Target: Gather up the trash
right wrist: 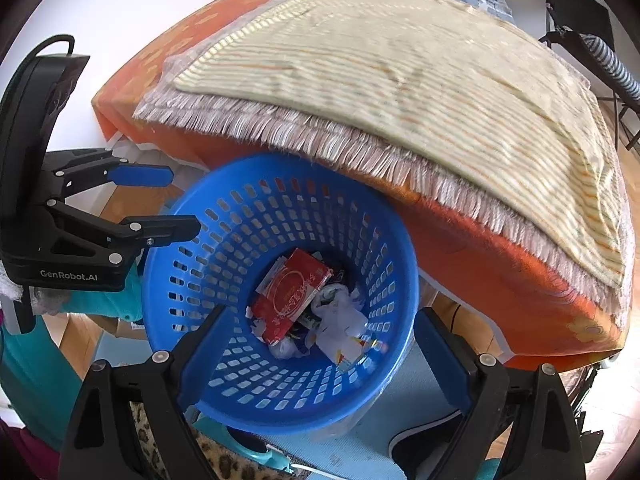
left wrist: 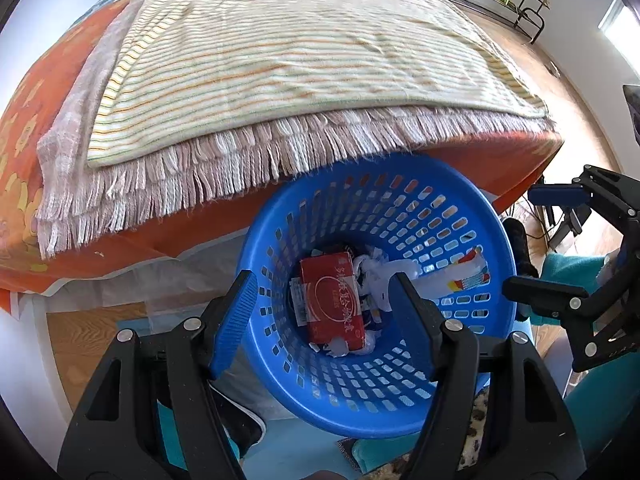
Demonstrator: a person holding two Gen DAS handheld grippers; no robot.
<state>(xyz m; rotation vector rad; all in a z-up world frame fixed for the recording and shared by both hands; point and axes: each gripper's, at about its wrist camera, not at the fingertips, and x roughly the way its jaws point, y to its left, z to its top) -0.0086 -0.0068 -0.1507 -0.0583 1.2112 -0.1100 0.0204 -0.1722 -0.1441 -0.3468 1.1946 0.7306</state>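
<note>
A blue perforated plastic basket [left wrist: 472,240] stands on the floor against the bed; it also shows in the right wrist view [right wrist: 192,264]. Inside lie a red box [left wrist: 332,296], crumpled white paper [left wrist: 384,272] and a colourful wrapper [left wrist: 472,276]. The red box [right wrist: 292,296] and white paper [right wrist: 340,324] show in the right wrist view too. My left gripper [left wrist: 322,320] is open and empty above the basket's near rim. My right gripper [right wrist: 320,348] is open and empty above the basket. Each gripper also appears in the other's view, the right [left wrist: 560,240] and the left [right wrist: 176,204].
A bed with an orange sheet [left wrist: 48,168], a fringed pink blanket [left wrist: 180,176] and a striped cream towel [left wrist: 280,60] overhangs the basket. A black rack [left wrist: 520,4] stands far right on the wooden floor. Teal cloth [right wrist: 36,360] and a shoe [right wrist: 432,432] lie nearby.
</note>
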